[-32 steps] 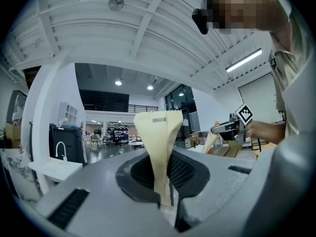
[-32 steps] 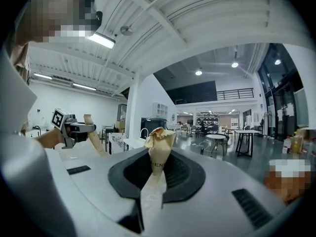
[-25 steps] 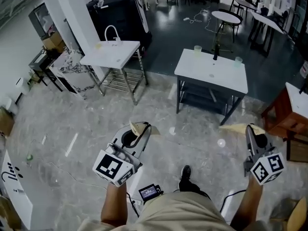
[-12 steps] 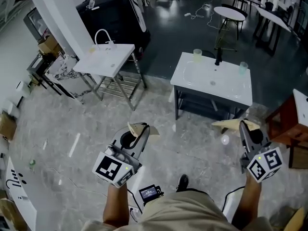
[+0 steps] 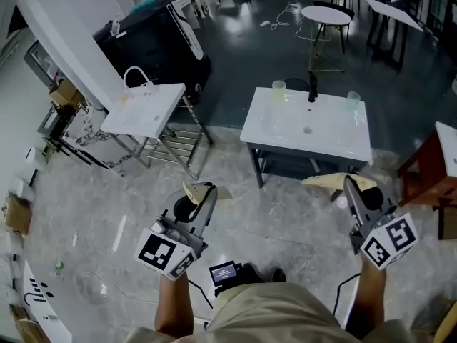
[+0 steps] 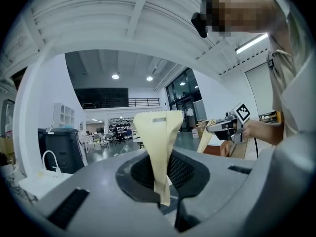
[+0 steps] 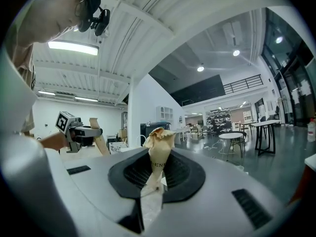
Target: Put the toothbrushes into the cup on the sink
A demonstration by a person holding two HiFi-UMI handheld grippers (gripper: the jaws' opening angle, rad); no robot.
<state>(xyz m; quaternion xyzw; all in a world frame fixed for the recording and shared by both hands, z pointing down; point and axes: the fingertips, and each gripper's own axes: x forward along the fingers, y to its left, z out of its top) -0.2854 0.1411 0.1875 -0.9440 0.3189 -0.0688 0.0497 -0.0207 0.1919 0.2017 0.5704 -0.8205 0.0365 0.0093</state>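
My left gripper (image 5: pixel 205 191) is shut on a flat beige paper toothbrush packet (image 5: pixel 193 190), which stands up between the jaws in the left gripper view (image 6: pixel 158 137). A second beige packet (image 5: pixel 330 181), crumpled at the top (image 7: pixel 158 149), is pinched in my shut right gripper (image 5: pixel 349 185). Both grippers point level over the floor, short of the white sink (image 5: pixel 339 131) ahead. On the sink's back edge a pale cup (image 5: pixel 278 89) stands at the left and another cup (image 5: pixel 353 100) at the right, either side of a dark faucet (image 5: pixel 312 88).
A second white sink on a metal stand (image 5: pixel 143 109) is at the left, with a black cart (image 5: pixel 153 41) behind it. A round table (image 5: pixel 325 16) stands beyond the sink. Brown wooden furniture (image 5: pixel 435 170) is at the right. The floor is pale marble.
The person has walked forward: the white sink has come closer and sits lower in the head view. Both grippers still hold their packets the same way.
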